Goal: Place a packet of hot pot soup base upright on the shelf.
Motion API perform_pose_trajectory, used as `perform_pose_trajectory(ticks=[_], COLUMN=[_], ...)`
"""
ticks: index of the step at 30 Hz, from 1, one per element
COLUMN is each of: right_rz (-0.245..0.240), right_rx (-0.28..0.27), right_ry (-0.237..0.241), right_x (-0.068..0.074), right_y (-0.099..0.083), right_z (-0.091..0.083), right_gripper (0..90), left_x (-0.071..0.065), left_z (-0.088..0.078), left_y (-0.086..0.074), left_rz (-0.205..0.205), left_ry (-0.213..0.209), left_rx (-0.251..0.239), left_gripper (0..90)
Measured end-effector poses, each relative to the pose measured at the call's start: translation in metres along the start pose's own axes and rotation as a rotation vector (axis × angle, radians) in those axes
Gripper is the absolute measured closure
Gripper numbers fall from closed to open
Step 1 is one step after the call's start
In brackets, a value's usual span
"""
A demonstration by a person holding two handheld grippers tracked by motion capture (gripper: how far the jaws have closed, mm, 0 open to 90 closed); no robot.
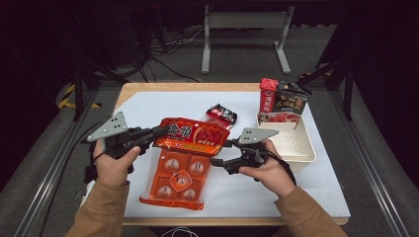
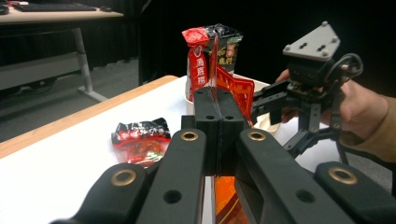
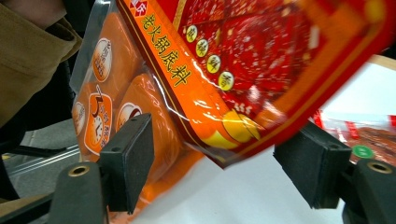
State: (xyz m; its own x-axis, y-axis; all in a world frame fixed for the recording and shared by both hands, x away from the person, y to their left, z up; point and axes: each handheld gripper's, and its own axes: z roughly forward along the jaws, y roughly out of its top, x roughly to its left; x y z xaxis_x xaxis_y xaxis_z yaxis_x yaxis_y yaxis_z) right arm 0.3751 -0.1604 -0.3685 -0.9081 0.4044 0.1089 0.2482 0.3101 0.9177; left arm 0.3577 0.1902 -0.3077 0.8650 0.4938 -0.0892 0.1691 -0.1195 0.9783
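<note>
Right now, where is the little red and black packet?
In the high view the little red and black packet lies on the white table, just behind the big red pouch and left of the white tray.

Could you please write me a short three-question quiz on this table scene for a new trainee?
1. True or false: the left claw is shut on an edge of the red packet.
2. What lies flat on the table under that packet? A) a blue towel B) an orange pack C) a glass bowl
3. Are the right claw's pads pressing on the red packet?

Key
1. True; the jaws meet on its edge.
2. B.
3. No; the jaws stand apart, the packet's corner hanging between them, untouched.
</note>
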Motion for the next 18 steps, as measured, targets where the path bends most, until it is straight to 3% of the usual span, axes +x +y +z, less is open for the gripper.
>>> perform_pose_trajectory(ticks=[9,13,18], right_rz=[0.001,0.022,0.05], right_rx=[0.009,0.016,0.02], right_ry=[0.038,0.075,0.13], right_x=[0.006,0.008,0.007], right_y=[0.001,0.0,0.0], right_z=[0.013,0.021,0.026], right_gripper=[30.3,29.9,35.9], left_x=[-0.004,-0.006,-0.005], left_z=[0.0,-0.001,-0.001], left_y=[0.003,0.005,0.005], left_rz=[0.007,0.01,0.002], left_ry=[-0.018,-0.024,-0.028], left_rx=[-0.009,-0.016,-0.03], left_gripper=[90.0,90.0,90.0])
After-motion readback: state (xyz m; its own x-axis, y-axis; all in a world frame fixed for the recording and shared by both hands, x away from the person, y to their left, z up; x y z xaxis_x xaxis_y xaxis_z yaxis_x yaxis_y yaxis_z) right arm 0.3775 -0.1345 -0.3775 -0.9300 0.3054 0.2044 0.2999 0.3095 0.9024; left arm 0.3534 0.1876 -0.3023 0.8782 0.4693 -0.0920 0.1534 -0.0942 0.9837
